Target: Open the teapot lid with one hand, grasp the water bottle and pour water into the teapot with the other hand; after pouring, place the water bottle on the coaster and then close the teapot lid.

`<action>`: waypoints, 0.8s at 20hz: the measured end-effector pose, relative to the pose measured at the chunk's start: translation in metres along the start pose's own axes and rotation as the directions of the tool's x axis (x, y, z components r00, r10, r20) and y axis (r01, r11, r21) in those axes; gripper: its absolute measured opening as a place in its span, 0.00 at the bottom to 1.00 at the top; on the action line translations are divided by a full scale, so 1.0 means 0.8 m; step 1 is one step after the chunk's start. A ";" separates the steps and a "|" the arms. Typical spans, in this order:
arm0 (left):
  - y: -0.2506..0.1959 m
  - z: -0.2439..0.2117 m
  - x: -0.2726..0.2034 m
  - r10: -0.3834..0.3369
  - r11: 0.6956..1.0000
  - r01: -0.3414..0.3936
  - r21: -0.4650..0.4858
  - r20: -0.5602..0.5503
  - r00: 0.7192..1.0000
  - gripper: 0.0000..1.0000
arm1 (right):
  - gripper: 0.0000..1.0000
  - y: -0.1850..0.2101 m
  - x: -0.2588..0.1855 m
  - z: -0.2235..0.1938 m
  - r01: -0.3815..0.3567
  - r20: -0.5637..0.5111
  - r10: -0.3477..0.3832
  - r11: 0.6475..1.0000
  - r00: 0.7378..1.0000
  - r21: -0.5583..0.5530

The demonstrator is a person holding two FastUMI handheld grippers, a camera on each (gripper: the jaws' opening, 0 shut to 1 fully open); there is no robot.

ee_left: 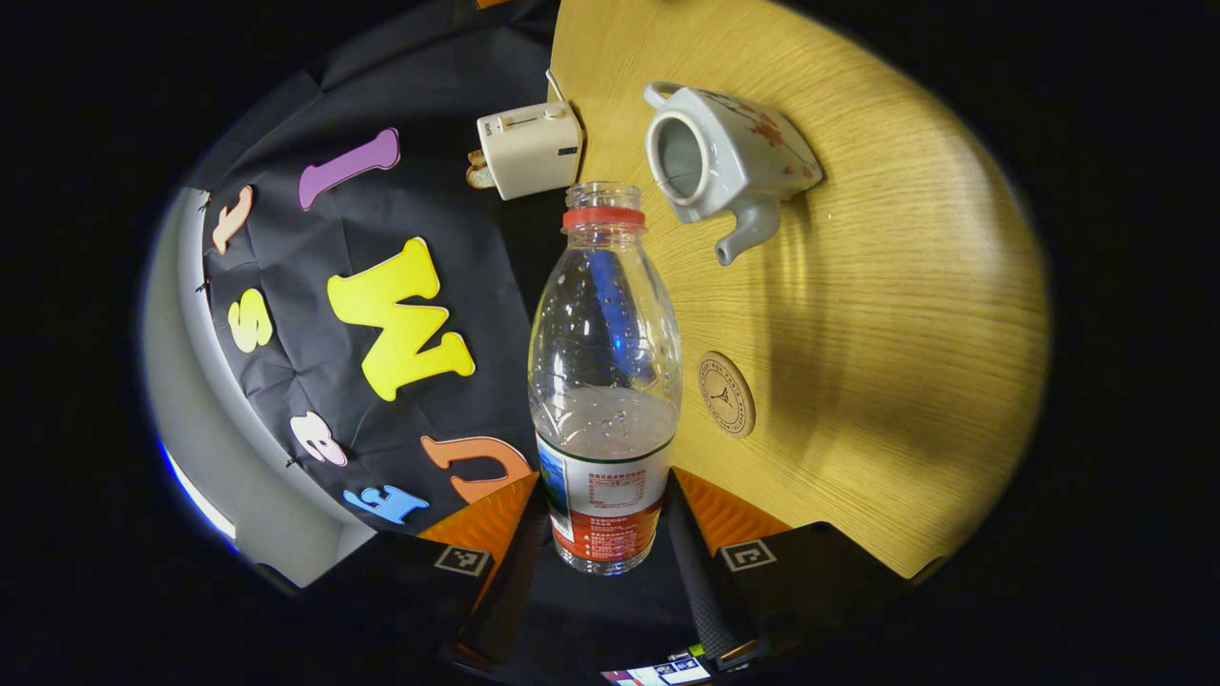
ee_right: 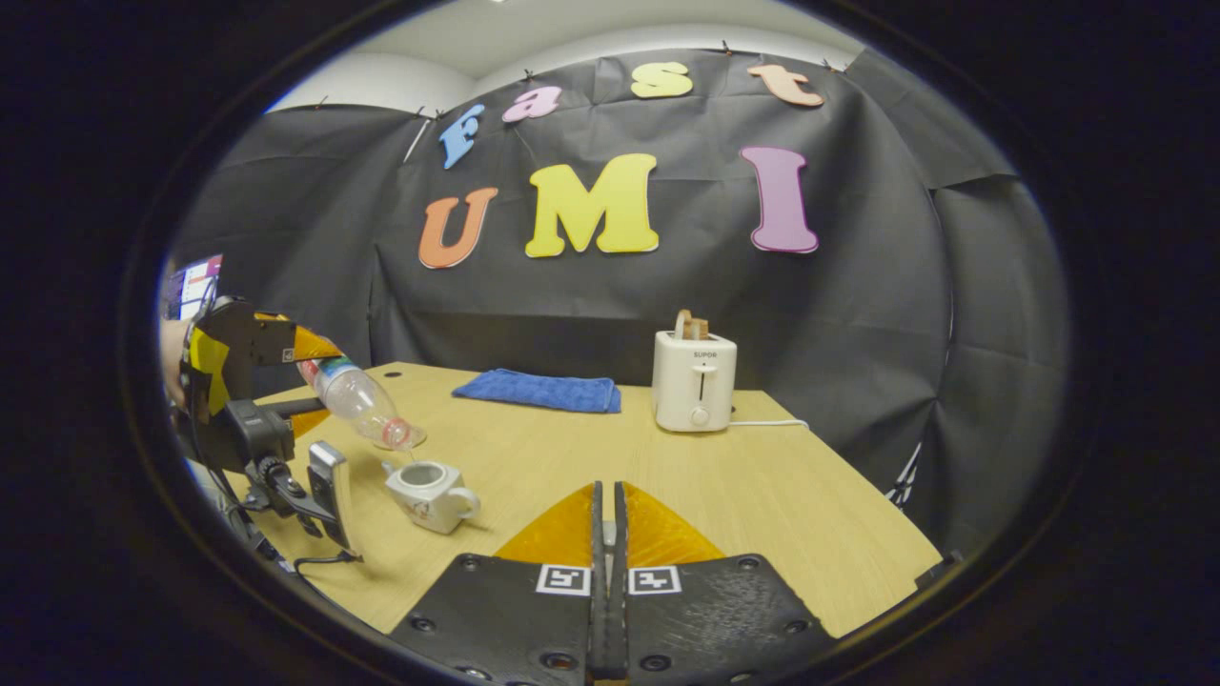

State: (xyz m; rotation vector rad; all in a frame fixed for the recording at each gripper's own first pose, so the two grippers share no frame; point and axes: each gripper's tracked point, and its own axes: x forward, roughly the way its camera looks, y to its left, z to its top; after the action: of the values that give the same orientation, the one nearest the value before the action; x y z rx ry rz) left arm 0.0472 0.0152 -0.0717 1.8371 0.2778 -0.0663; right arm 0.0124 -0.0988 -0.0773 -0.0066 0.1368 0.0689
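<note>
We grip the tilted water bottle (ee_left: 604,381) in our left gripper (ee_left: 606,534) above the open teapot (ee_left: 724,162), right gripper (ee_right: 607,534) jaws closed, empty.

Recording booth: black cloth wall (ee_right: 667,305) behind wooden table (ee_right: 762,486).

The bottle's (ee_left: 604,381) base sits hidden between the left tongs (ee_left: 604,562). Behind the toaster (ee_right: 695,381), its cord (ee_right: 767,423) runs off, end unseen.
</note>
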 end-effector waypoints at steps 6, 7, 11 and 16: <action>0.007 0.004 -0.001 0.010 0.999 -0.010 0.051 0.001 1.000 0.72 | 0.00 0.001 -0.001 -0.002 -0.004 -0.001 0.004 1.000 1.000 0.007; 0.008 0.003 0.000 0.007 0.998 -0.007 0.057 -0.001 1.000 0.72 | 0.00 0.001 -0.001 -0.002 -0.006 -0.002 0.006 1.000 1.000 0.009; 0.011 0.002 0.001 0.003 0.996 -0.003 0.088 -0.006 1.000 0.73 | 0.00 0.000 -0.002 -0.002 -0.007 -0.001 0.007 1.000 1.000 0.011; 0.016 0.003 0.002 0.006 0.993 -0.004 0.121 -0.010 1.000 0.72 | 0.00 0.000 -0.001 -0.002 -0.011 0.003 0.011 1.000 1.000 0.016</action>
State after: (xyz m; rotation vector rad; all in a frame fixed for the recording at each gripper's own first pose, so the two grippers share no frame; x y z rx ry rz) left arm 0.0516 0.0101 -0.0606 1.9588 0.2813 -0.0718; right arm 0.0112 -0.0991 -0.0786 0.0104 0.1345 0.0788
